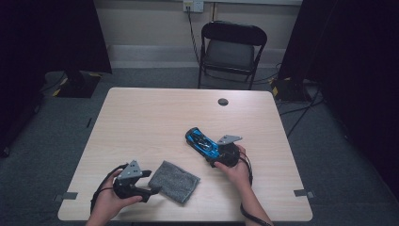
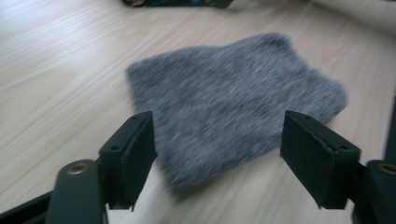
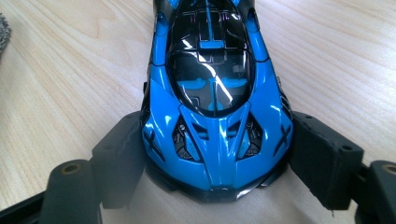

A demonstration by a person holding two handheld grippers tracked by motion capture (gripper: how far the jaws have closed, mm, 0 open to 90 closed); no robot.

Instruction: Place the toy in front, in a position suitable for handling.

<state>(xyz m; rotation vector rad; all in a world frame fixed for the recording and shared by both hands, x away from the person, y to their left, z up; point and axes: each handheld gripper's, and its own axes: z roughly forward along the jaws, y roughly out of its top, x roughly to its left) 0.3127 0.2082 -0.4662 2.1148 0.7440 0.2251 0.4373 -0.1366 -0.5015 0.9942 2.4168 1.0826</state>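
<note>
left tool (image 1: 153, 190) agape, right tool (image 1: 214, 157) clamped — low

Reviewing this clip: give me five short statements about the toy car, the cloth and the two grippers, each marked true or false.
1. The right gripper is closed on the blue toy car. True.
2. The left gripper grips the grey cloth. False: its jaws stand apart, not pinching the cloth.
3. The car lies on top of the cloth. False: they are apart on the table.
4. A black chair stands behind the table. True.
5. The cloth is red. False: it is grey.
</note>
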